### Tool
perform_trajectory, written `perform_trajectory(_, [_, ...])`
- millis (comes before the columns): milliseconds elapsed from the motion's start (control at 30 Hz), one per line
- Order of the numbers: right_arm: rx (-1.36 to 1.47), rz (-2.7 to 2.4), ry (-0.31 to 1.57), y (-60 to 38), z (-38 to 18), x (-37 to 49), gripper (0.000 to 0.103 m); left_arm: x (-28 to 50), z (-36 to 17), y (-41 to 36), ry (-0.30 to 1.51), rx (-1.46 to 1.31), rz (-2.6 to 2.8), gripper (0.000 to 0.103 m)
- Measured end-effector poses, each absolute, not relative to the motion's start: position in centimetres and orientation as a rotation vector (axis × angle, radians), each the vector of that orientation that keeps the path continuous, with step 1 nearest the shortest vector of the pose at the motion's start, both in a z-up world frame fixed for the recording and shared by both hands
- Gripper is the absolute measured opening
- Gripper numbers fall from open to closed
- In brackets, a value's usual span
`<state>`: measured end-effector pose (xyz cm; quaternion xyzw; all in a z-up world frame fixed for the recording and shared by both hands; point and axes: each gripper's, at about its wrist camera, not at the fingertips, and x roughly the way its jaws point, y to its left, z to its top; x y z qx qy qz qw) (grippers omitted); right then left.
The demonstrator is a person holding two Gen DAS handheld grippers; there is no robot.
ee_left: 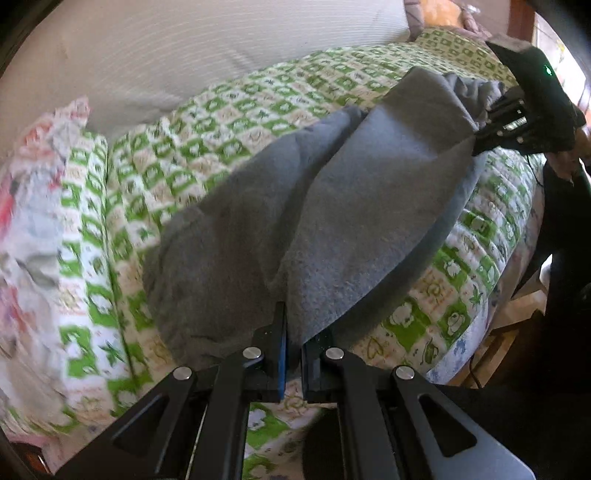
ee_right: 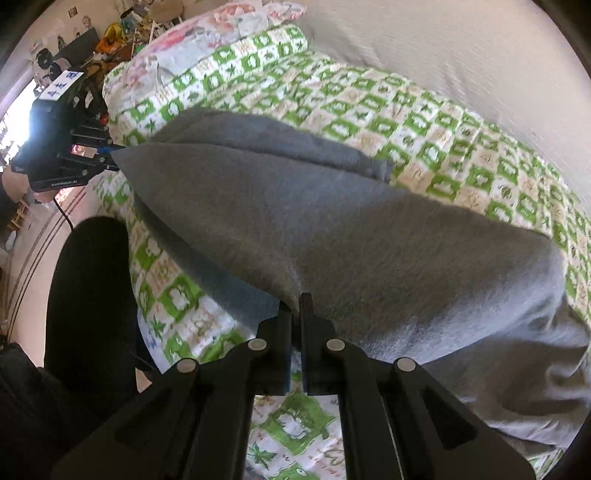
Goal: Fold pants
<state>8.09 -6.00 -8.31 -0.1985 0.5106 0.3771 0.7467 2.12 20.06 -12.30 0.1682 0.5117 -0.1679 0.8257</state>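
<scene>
Grey pants [ee_left: 332, 206] hang stretched between both grippers above a green-and-white quilted bed [ee_left: 229, 122]. My left gripper [ee_left: 293, 325] is shut on one edge of the grey cloth, which rises from its black fingers. In the same view my right gripper [ee_left: 480, 140] pinches the far end of the pants at the upper right. The right wrist view shows my right gripper [ee_right: 295, 314] shut on the pants [ee_right: 351, 240], with the left gripper [ee_right: 110, 155] holding a pointed corner at the upper left. A lower layer of the pants lies on the quilt.
A floral pillow [ee_left: 33, 206] lies at the quilt's left end. A pale ribbed wall [ee_left: 184, 48] runs behind the bed. A person's dark leg [ee_right: 88, 295] stands by the bed's near edge, and a cluttered shelf [ee_right: 118, 33] sits far off.
</scene>
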Motion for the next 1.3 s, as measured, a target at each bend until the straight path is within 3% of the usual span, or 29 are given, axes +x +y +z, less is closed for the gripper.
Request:
perform_trajectory(233, [-0.403, 0.811, 1.181, -6.2, -11.8, 7.3, 0.004, 2.2, -16.3, 20.9, 1.183, 0.311, -0.327, 0.004])
perform_trajectory(333, [-0.325, 0.805, 1.210, -6.9, -12.7, 7.7, 0.009, 2.0, -17.0, 20.8, 1.203, 0.306, -0.327, 0.008])
perform_trajectory(400, [-0.254, 0.806, 1.232, -7.5, -12.6, 7.9, 0.012, 1.8, -16.4, 20.7, 1.208, 0.294, -0.342, 0.018])
perform_trajectory(433, [-0.235, 0.808, 1.239, -7.8, -12.3, 7.9, 0.016, 1.6, -15.8, 20.6, 1.205, 0.281, -0.361, 0.023])
perform_trajectory(500, [-0.219, 0.819, 1.232, -8.3, -11.1, 7.5, 0.023, 1.1, -13.9, 20.3, 1.175, 0.278, -0.389, 0.051])
perform_trajectory(533, [-0.213, 0.822, 1.222, -8.7, -10.5, 7.2, 0.032, 0.7, -12.9, 20.0, 1.155, 0.279, -0.406, 0.056])
perform_trajectory(567, [-0.193, 0.823, 1.201, -9.3, -9.6, 6.9, 0.048, 0.5, -11.9, 19.7, 1.132, 0.276, -0.424, 0.060])
perform_trajectory(633, [-0.142, 0.824, 1.166, -10.7, -8.3, 6.4, 0.064, 0.3, -9.9, 18.9, 1.090, 0.250, -0.469, 0.064])
perform_trajectory(933, [0.115, 0.601, 1.032, -22.1, -3.3, 6.7, 0.064, 4.8, -7.1, 10.3, 0.982, 0.153, -0.587, 0.067])
perform_trajectory(1300, [0.370, 0.171, 0.899, -41.0, -0.1, 8.6, 0.064, 13.0, -5.3, -7.5, 0.925, 0.183, -0.835, 0.068])
